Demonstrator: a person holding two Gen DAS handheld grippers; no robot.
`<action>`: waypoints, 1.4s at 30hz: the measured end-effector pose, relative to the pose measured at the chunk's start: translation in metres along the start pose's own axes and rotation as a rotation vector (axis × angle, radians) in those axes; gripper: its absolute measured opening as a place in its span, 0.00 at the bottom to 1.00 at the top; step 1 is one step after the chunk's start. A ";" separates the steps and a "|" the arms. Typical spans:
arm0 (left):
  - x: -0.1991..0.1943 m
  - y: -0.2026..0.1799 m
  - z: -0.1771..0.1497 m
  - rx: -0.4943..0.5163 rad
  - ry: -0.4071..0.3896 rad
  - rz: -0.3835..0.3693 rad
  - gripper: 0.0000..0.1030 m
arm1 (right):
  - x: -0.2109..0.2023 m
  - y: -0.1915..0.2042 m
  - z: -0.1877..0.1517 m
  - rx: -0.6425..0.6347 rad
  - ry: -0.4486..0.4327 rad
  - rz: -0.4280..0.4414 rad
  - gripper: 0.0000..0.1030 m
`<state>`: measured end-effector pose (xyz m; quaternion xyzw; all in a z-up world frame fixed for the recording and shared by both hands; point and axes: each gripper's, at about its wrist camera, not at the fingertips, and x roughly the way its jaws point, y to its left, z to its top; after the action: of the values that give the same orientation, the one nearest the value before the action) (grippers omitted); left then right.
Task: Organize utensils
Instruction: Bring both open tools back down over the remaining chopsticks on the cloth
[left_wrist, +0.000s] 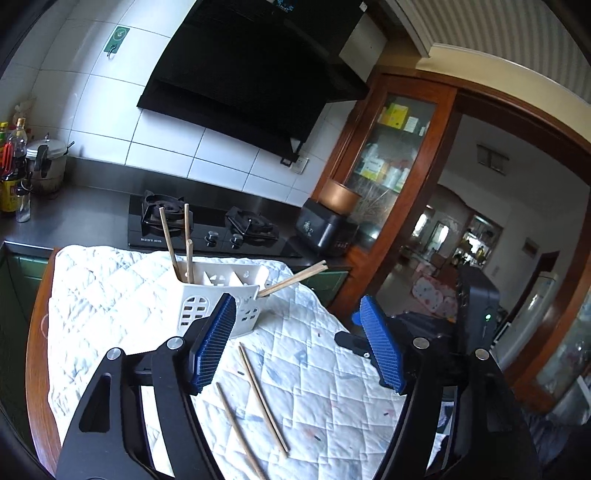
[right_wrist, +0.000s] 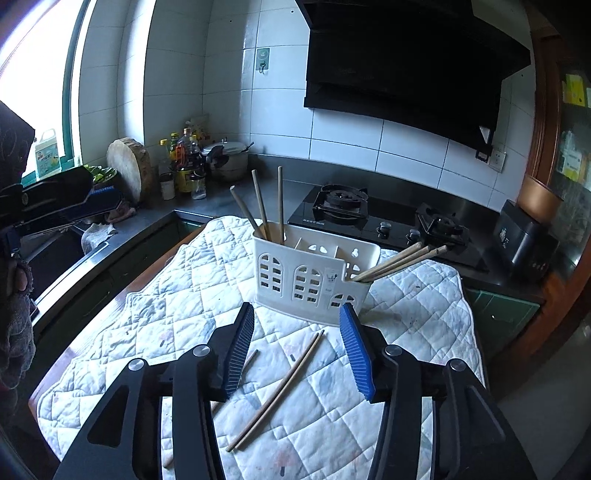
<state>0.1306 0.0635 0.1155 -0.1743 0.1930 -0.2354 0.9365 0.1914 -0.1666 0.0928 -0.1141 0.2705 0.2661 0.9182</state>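
On the worktop's quilted white cloth (right_wrist: 155, 314), two loose wooden chopsticks (right_wrist: 275, 391) lie near the front edge, just before the white perforated plastic utensil caddy (right_wrist: 310, 280). Left tongs (left_wrist: 299, 343) and right tongs (right_wrist: 297, 350) both stand apart, nothing between them. Risks: thin sticks roll or pivot under a pinch; tongs nudge the light caddy; leaning chopsticks (right_wrist: 399, 262) at its right end tip out.

table (right_wrist: 147, 275): wooden, mostly under white quilted cloth (right_wrist: 177, 310)
cloth: white utensil caddy (right_wrist: 306, 277) ahead of both tongs; two loose chopsticks (right_wrist: 275, 391) below the right tongs' tips
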 end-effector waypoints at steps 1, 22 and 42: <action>-0.005 -0.001 -0.004 -0.005 0.001 -0.007 0.68 | -0.001 0.002 -0.004 0.000 -0.001 0.000 0.46; -0.033 0.015 -0.113 -0.127 0.081 0.012 0.68 | 0.028 0.040 -0.122 0.108 0.161 0.035 0.39; -0.031 0.040 -0.157 -0.148 0.137 0.232 0.68 | 0.096 0.045 -0.146 0.267 0.268 0.050 0.23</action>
<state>0.0508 0.0748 -0.0283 -0.2031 0.2919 -0.1222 0.9266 0.1708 -0.1398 -0.0844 -0.0187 0.4260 0.2329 0.8741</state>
